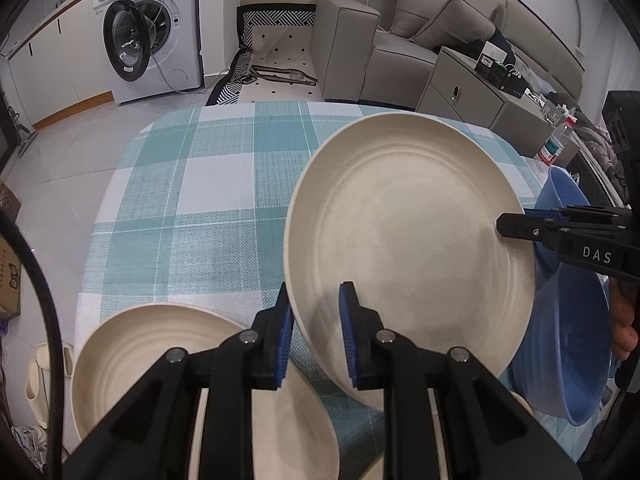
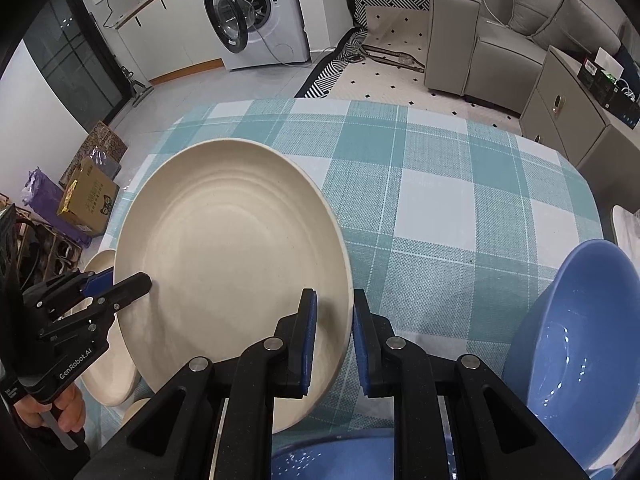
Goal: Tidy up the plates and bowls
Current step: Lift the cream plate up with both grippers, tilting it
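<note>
Beyond checked tablecloth (image 1: 200, 208), washing machine (image 1: 148, 28)

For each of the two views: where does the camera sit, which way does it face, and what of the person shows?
Left wrist: on the left tongs, looking down and forward at the cream plate; right tongs and some fingers show.
Right wrist: on the right tongs, facing the same plate; left tongs and a hand show.
Shared: the plate gripped at opposite rims, checked tablecloth, blue bowl, washing machine.
</note>
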The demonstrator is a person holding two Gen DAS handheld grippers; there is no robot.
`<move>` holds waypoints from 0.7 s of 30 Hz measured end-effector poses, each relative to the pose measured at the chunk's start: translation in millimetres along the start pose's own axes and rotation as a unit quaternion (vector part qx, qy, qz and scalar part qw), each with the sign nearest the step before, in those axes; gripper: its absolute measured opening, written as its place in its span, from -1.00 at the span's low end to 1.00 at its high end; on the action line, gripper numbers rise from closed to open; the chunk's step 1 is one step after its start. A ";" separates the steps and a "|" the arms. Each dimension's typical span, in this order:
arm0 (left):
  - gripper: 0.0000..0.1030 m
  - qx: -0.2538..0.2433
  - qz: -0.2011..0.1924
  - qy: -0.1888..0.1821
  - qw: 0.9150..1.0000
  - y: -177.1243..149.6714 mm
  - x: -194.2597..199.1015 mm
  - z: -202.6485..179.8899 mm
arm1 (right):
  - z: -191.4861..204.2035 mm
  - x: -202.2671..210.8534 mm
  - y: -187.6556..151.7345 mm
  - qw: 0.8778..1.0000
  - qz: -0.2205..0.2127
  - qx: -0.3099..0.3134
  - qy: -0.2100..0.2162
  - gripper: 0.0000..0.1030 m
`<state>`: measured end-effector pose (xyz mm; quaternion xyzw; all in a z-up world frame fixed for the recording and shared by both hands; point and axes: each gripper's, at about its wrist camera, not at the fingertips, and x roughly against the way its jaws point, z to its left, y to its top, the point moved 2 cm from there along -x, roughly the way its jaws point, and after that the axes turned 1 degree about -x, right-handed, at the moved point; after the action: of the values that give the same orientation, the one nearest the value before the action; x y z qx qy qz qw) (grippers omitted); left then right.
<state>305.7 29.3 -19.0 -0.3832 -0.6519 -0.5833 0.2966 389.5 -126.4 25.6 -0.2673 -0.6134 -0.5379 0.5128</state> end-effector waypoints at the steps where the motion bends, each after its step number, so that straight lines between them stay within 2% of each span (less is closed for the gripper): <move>1: -0.61 0.000 -0.003 0.001 1.000 0.2 2.6 -0.6 | 0.8 3.2 -0.3 1.000 -0.003 0.000 0.001 -0.66; 21: -0.61 0.000 -0.061 0.011 0.998 -12.6 69.7 -7.4 | 21.1 69.5 -19.5 0.998 -0.058 0.017 0.021 -0.66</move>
<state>257.6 32.4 33.4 -0.3363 -0.6711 -0.6041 0.2675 342.1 -127.7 83.9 -0.2115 -0.6262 -0.5615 0.4978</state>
